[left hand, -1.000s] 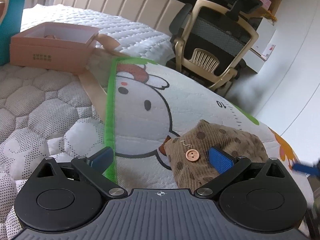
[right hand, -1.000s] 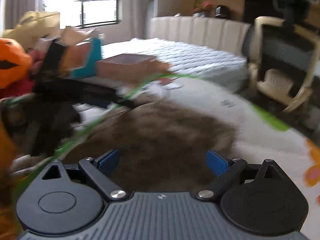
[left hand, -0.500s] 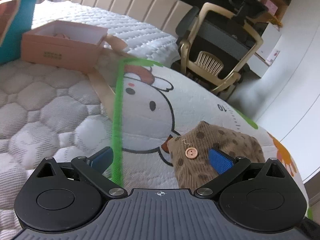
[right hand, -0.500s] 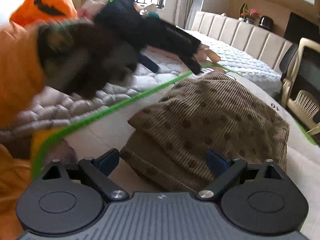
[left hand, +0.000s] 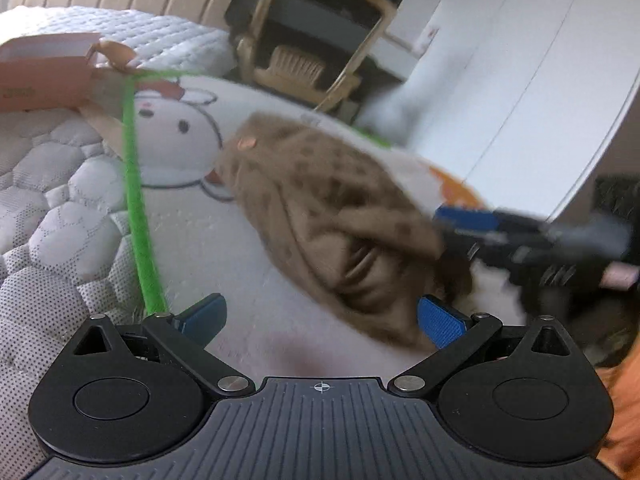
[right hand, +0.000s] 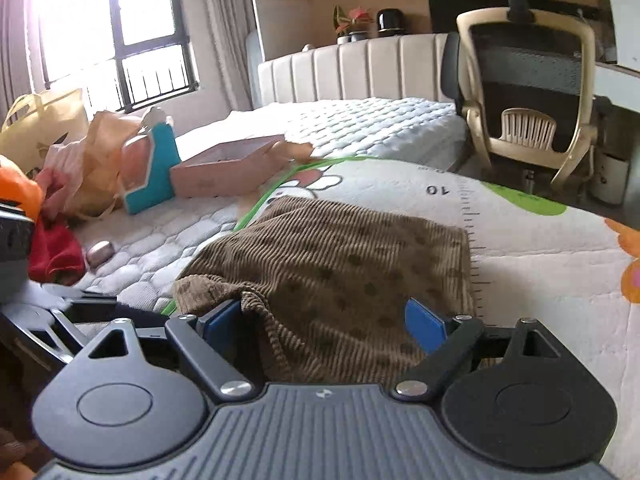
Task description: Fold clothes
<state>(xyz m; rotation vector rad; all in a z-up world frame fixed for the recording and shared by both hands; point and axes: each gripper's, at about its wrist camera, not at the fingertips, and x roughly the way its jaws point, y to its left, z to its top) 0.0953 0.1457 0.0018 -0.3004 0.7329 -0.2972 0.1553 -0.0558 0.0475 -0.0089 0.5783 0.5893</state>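
Clearly the right gripper (right hand: 325,322) is the one at work: its blue jaws stand wide and are closing, with the near edge of the brown dotted corduroy garment (right hand: 344,256) bunched between them, the cloth lying against the left-hand pad but not yet pinched from both sides. The left gripper (left hand: 322,318) is also spread apart, hovering over the mat with only a low fold of the same garment near its right-hand pad; nothing is clamped there.

The garment lies on the white cartoon-printed mat (right hand: 540,256) on the bed, already doubled over into a rough block, with a button (left hand: 247,143) showing at its far end in the left view. A green border strip (left hand: 138,216) of the mat runs just beside it.

To do this step well, I judge the right jaws should close on all layers of the near hem together, not just the top ridge, so the fold lifts as one. The left gripper would best take the matching corner on the other side before any lifting. Beyond the garment sit a pink box (right hand: 224,168) and an office chair (right hand: 528,96), well apart from the work.
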